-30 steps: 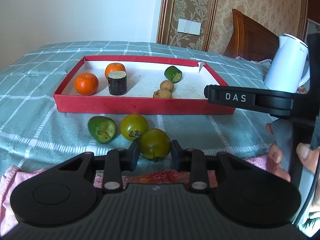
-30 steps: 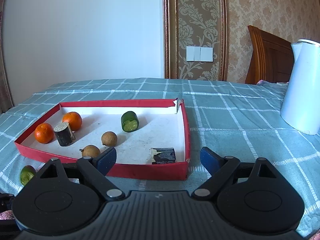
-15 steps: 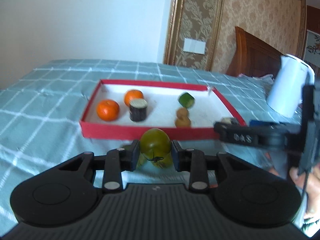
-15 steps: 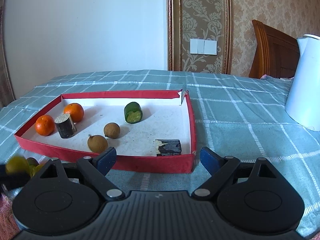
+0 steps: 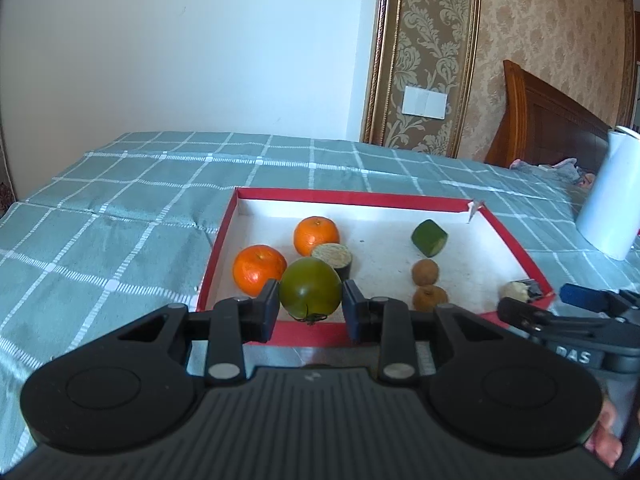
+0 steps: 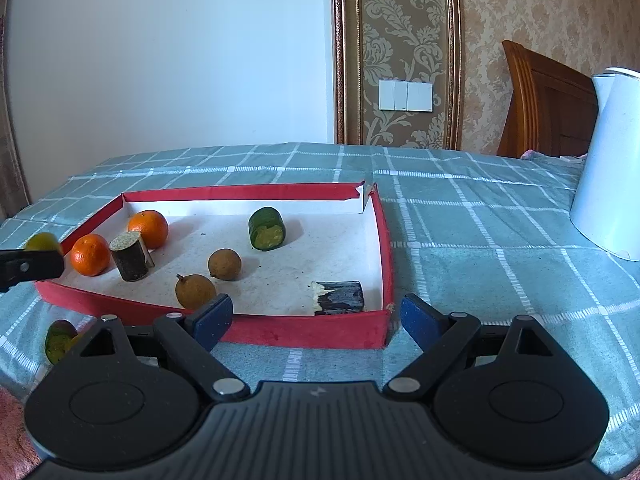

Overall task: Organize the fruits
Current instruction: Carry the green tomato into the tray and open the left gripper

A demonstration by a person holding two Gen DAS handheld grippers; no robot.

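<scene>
My left gripper [image 5: 310, 308] is shut on a green tomato [image 5: 310, 294] and holds it in the air over the near left edge of the red tray [image 5: 360, 196]. In the tray lie two oranges [image 5: 259, 269], a dark cut cylinder [image 5: 334, 258], a green cut piece [image 5: 429, 237], two brown longans [image 5: 425, 272] and a dark chunk [image 6: 338, 297]. My right gripper [image 6: 316, 316] is open and empty just before the tray's near right rim [image 6: 320, 332]. The held tomato also shows at the left edge of the right wrist view [image 6: 42, 241].
A white kettle [image 6: 610, 160] stands on the checked teal cloth [image 6: 480, 240] to the right of the tray. A cut green fruit [image 6: 58, 340] lies on the cloth before the tray's left corner. A pink cloth [image 6: 12, 420] lies at the near left.
My left gripper has lifted the green tomato off the cloth and carried it forward to above the tray's near left edge. The right gripper has moved slightly closer to the tray, still open.
</scene>
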